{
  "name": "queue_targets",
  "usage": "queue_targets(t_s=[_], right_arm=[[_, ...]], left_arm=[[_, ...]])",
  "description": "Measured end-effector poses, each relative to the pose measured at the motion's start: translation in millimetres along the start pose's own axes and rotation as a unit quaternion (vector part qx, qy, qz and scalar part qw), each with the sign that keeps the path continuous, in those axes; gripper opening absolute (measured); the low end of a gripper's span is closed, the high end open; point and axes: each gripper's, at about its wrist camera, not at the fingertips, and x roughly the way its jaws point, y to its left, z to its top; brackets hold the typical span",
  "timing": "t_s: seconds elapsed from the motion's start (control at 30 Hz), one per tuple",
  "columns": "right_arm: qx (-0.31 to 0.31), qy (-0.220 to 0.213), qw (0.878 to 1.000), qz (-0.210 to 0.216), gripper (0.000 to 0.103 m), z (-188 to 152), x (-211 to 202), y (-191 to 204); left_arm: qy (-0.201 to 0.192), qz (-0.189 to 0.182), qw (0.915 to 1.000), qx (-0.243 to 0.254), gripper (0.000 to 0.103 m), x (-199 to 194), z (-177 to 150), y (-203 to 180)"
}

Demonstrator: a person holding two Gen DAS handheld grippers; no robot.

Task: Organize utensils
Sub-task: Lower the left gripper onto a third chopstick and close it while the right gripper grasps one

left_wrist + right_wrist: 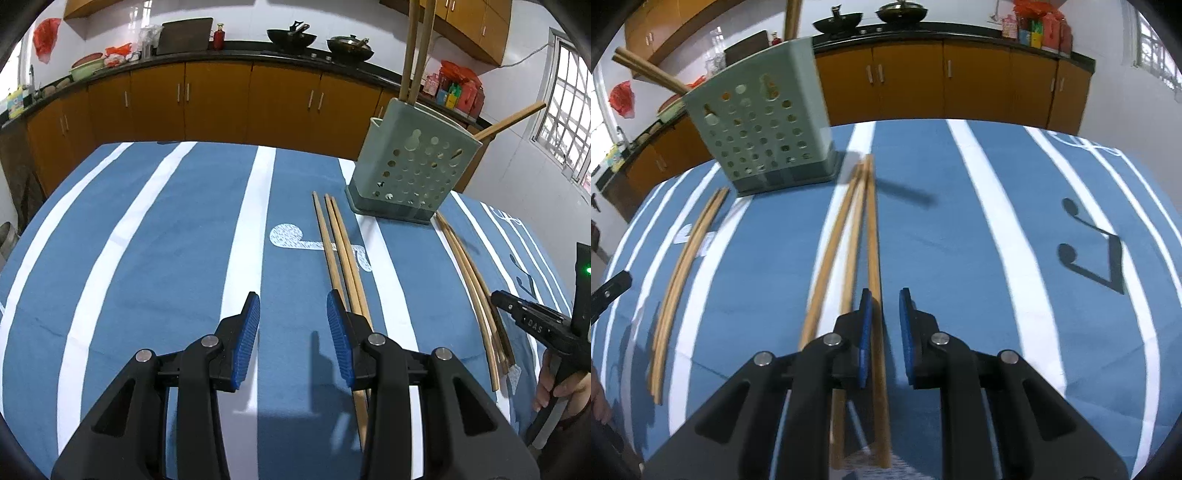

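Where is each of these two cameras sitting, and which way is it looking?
Left wrist view: sits on the left tongs, looks forward and down over the striped cloth at the holder; the other tongs and a hand show at right.
Right wrist view: sits on the right tongs, looks down along chopsticks towards the holder; a jaw tip of the other tongs shows at left.
Shared: cloth, holder, both chopstick groups, kitchen cabinets.

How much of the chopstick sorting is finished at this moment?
Done: a few chopsticks already stand in the green holder. In hand: nothing gripped yet; the right tongs are open around one chopstick on the cloth, the left tongs open beside another bundle. Left: both bundles on the cloth.
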Motion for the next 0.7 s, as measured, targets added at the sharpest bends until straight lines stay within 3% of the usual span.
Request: queue_targets(t_s=[0.23,0.33,0.47,0.7], right_arm=[[-0.013,0.003,1.000,0.000,0.015,-5.0,3.7,4.0],[-0.020,0.000,1.000,-0.023,0.009,-4.8,3.5,4.1],[0.028,-0.004,0.999,-0.044,0.008,-1.3,3.4,-17.3],[0.021,-0.006,0.999,-0.050,0.008,-3.3,3.5,-20.1]], left_arm=[[0.012,-0.011,0.9999,0.004,0.038,6.0,-5.4,-5.2],[0.016,-0.018,0.9997,0.008,0.038,7.5,-7.7,-8.3],[0.024,-0.029,0.9991,0.018,0.037,9.7,-11.4,-13.5],[0.042,-0.036,0.9975,0.044,0.025,16.1,-19.1,-27.5]])
